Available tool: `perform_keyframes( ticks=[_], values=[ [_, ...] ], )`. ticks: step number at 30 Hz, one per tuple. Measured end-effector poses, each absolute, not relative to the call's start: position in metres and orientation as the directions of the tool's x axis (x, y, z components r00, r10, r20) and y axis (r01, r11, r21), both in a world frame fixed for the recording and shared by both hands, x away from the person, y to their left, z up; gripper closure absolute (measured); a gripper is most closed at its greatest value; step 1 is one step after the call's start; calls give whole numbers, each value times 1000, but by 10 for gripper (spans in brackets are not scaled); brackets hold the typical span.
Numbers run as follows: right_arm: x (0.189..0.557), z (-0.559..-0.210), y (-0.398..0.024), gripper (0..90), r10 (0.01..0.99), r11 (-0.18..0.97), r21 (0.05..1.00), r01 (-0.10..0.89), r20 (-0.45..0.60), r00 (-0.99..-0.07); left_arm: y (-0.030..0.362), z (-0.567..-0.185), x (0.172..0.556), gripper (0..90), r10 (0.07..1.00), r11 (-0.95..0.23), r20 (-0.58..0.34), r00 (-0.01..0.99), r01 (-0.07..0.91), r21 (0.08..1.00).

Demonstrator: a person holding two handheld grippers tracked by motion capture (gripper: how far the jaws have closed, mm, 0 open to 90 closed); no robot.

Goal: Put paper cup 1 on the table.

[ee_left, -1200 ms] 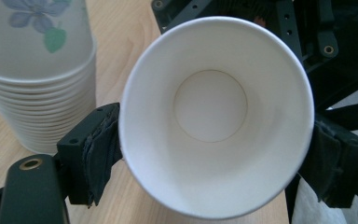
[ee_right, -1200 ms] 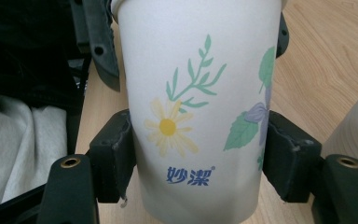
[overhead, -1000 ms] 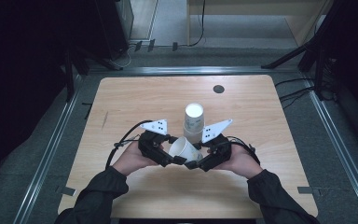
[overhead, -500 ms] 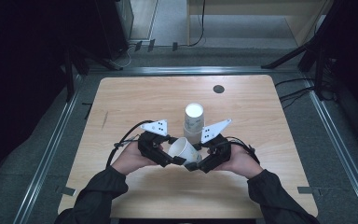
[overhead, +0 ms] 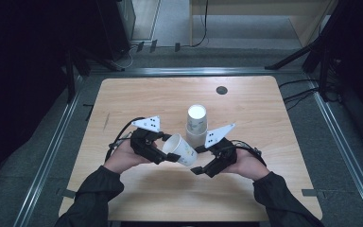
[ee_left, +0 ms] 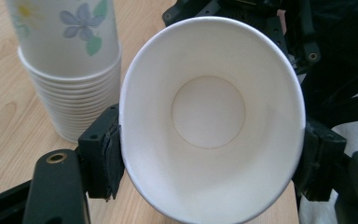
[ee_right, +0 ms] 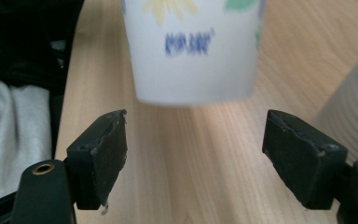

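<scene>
A single white paper cup with a flower print lies on its side in the air, mouth toward my left gripper. In the left gripper view the pads squeeze its rim into an oval; these jaws have just closed further and are shut on it. My right gripper sits at the cup's base end. Its jaws have just been opening and now stand wide, with the cup's base just ahead of the pads and untouched. An upside-down stack of matching cups stands on the table behind.
The wooden table has a small dark round disc near its far edge. The cup stack stands close to the left of the held cup in the left gripper view. Metal rails run along both sides of the table.
The right gripper's jaws have come off the cup's base and spread apart. The cup stays in the left gripper, and both hands have hardly moved.
</scene>
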State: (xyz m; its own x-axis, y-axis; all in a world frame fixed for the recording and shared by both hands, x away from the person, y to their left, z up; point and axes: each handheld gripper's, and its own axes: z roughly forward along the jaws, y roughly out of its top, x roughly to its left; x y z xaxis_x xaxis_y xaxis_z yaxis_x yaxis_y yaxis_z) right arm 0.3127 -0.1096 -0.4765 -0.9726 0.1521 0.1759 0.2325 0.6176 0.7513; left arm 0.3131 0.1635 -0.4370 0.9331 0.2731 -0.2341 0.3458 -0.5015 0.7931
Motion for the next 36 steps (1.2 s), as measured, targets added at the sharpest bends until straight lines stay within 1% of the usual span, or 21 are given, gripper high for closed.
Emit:
perform_keyframes(
  ticks=[3, 6, 9, 12, 14, 16, 22, 23, 29, 36],
  values=[
    [312, -477, -115, 222, 174, 584, 776, 239, 168, -970, 170, -435, 314, 249, 291, -512, -221, 931, 347, 786],
    [311, -478, -120, 195, 171, 571, 786, 237, 169, -971, 176, -434, 316, 249, 305, -522, -212, 928, 349, 778],
    [310, -480, -124, 194, 195, 579, 785, 222, 131, -972, 181, -433, 318, 248, 324, -544, -202, 924, 356, 760],
    [313, -481, -129, 197, 234, 581, 778, 239, 121, -965, 186, -434, 319, 249, 335, -575, -175, 926, 348, 741],
    [315, -480, -133, 201, 241, 566, 785, 253, 136, -961, 189, -435, 321, 249, 348, -593, -157, 924, 347, 726],
    [315, -478, -136, 201, 245, 550, 798, 245, 126, -961, 194, -436, 322, 249, 365, -608, -136, 921, 346, 714],
    [319, -476, -144, 201, 295, 545, 798, 257, 104, -950, 217, -436, 326, 248, 440, -623, -106, 892, 389, 678],
    [320, -476, -145, 201, 301, 547, 796, 258, 101, -948, 225, -435, 328, 248, 466, -615, -106, 878, 408, 675],
    [322, -476, -151, 201, 337, 536, 796, 280, 102, -936, 248, -435, 337, 248, 550, -579, -112, 828, 474, 663],
    [325, -479, -157, 202, 367, 534, 792, 297, 100, -925, 267, -435, 345, 248, 606, -571, -101, 789, 520, 635]
  ],
)
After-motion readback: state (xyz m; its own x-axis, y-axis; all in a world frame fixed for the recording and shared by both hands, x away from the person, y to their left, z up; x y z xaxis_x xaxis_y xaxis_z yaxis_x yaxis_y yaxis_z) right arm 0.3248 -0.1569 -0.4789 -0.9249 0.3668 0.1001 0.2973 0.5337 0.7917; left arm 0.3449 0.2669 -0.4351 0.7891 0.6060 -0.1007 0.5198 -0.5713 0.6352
